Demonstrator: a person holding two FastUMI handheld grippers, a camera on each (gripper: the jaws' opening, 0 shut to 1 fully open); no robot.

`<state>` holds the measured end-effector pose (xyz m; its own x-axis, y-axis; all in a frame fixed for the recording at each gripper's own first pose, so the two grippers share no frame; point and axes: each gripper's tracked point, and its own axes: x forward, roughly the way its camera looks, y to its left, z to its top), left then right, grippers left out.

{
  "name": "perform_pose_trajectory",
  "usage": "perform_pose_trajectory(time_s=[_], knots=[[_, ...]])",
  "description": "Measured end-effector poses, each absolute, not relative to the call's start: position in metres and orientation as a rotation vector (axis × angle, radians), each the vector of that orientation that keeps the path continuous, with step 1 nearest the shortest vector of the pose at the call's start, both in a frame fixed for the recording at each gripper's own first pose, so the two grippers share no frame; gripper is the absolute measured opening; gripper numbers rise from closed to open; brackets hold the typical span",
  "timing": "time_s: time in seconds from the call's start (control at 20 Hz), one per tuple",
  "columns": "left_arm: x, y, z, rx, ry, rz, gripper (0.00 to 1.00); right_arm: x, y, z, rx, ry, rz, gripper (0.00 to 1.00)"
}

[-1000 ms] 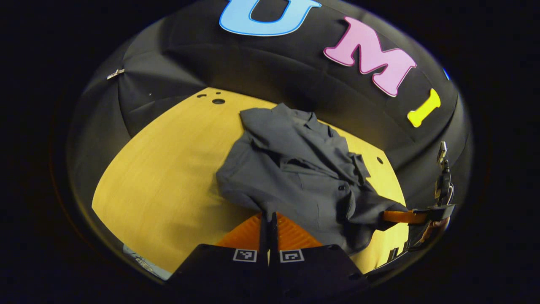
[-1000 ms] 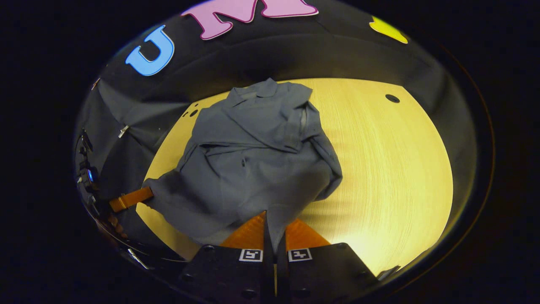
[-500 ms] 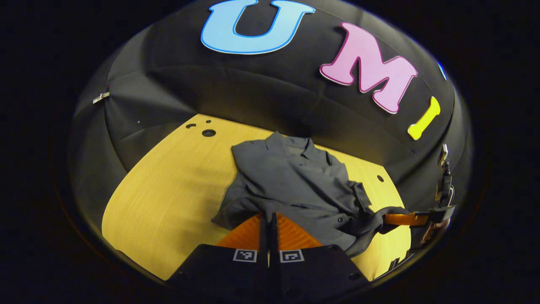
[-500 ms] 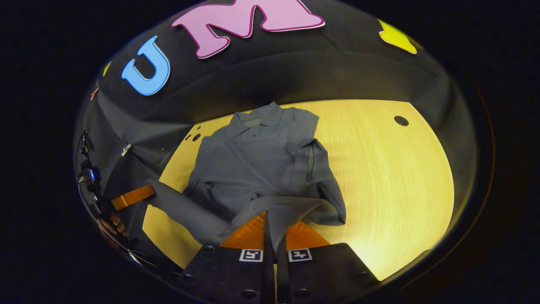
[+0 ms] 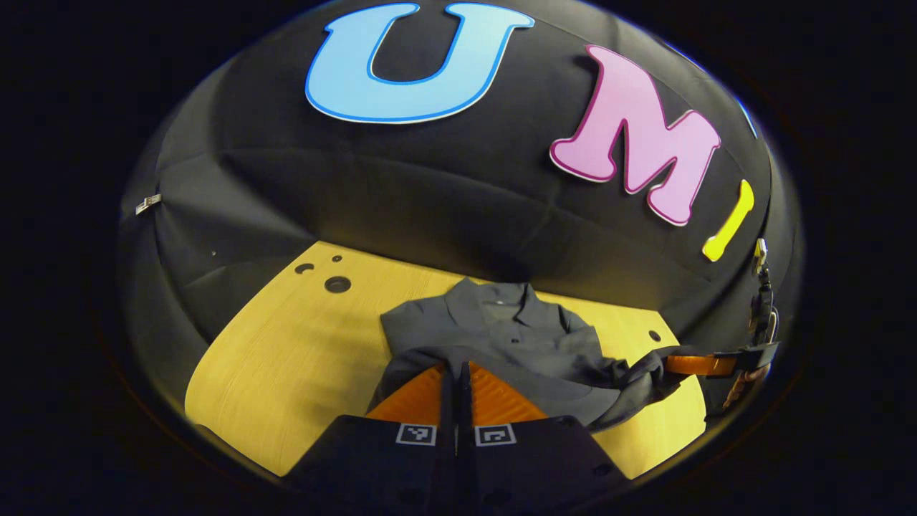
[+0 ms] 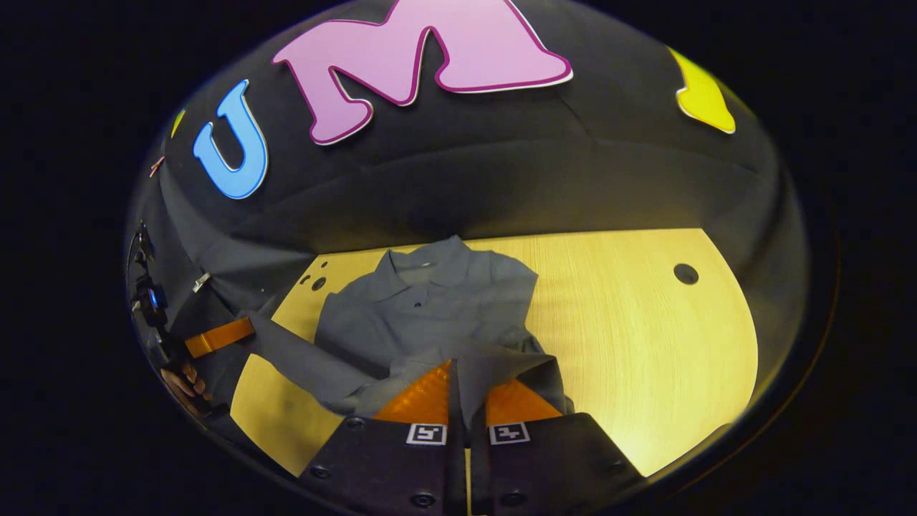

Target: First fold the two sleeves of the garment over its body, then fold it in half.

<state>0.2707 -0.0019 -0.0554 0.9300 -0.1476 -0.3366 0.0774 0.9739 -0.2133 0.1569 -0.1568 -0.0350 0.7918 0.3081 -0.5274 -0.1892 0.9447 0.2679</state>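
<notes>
A dark grey collared shirt lies on the yellow wooden table, collar toward the far wall. My left gripper is shut on the shirt's near hem, which drapes over its fingers. In the right gripper view the same shirt shows its collar and buttons, and my right gripper is shut on another part of the hem, lifted off the table. The right gripper appears at the right edge of the left gripper view with cloth in it; the left gripper appears at the left of the right gripper view.
The table has round holes at its far left and far right. The black cloth wall rises just behind the shirt's collar. A hand holds the left gripper at the table's near edge.
Both grippers have risen and moved toward the collar, carrying the hem up and over the shirt's body. The visible part of the shirt has grown shorter.
</notes>
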Motion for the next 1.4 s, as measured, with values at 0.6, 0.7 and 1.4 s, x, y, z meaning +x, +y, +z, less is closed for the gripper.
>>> perform_pose_trajectory(time_s=[0.6,0.7,1.4], knots=[[0.381,0.019,-0.069,-0.148,0.282,-0.087,0.05,0.275,-0.15,-0.043,0.191,0.516,0.23,0.07],[0.394,0.021,-0.081,-0.163,0.296,-0.086,0.05,0.287,-0.15,-0.05,0.192,0.515,0.224,0.07],[0.37,0.042,-0.063,-0.099,0.26,0.017,0.61,0.269,-0.152,-0.043,0.1,0.483,0.172,0.8]])
